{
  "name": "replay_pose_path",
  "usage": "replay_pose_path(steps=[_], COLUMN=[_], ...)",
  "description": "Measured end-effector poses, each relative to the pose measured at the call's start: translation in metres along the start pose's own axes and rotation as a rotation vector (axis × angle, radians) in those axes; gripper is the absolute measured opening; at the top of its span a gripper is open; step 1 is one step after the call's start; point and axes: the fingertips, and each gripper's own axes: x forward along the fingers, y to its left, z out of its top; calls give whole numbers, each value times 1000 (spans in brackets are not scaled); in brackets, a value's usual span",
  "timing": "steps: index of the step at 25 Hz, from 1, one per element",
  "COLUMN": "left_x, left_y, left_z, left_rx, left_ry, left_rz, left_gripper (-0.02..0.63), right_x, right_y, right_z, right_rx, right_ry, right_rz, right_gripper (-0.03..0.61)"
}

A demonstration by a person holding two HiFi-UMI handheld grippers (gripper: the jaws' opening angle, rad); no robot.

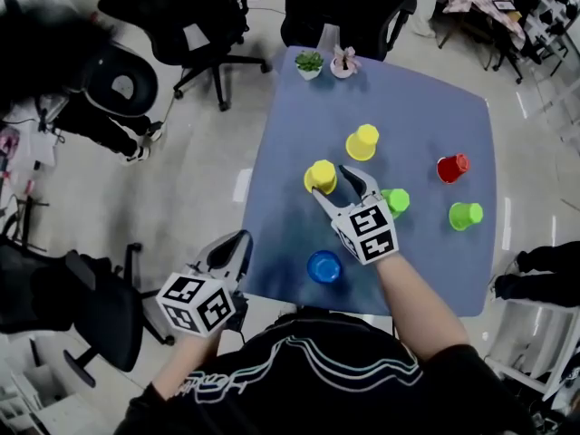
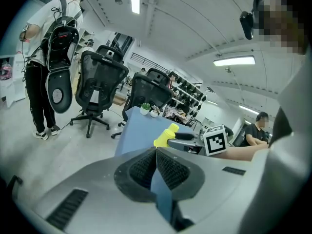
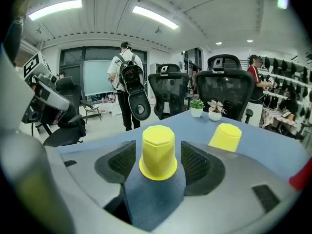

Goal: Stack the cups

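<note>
Six cups [image 1: 452,167] stand apart on the table [image 1: 426,116]. Your left tongs [image 1: 233,247], shut and empty, hang off its left edge; your right tongs [image 1: 329,180] gape around the near yellow cup [image 1: 320,175], seemingly poised to grip it for stacking.

Potted plants [image 1: 309,62] at the counter's [image 1: 426,107] far edge; cups [image 1: 362,141] spread from centre to right edge, one by the near edge.

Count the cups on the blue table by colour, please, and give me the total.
Yellow cups: 2
Green cups: 2
Red cup: 1
Blue cup: 1
Total: 6 cups
</note>
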Motion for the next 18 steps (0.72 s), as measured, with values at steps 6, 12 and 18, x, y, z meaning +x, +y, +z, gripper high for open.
replay_pose_path(steps=[6,12,18], left_x=[2,2,5], left_y=[15,22,26], left_z=[-3,-1,-2], left_rx=[-32,-44,-49], left_ry=[4,4,2], left_rz=[33,46,54], left_gripper=[25,25,25], right_x=[17,24,25], right_y=[0,-1,-3], right_z=[-7,-8,-7], right_rx=[9,8,14], right_ry=[24,28,19], right_rz=[19,22,24], right_gripper=[288,287,265])
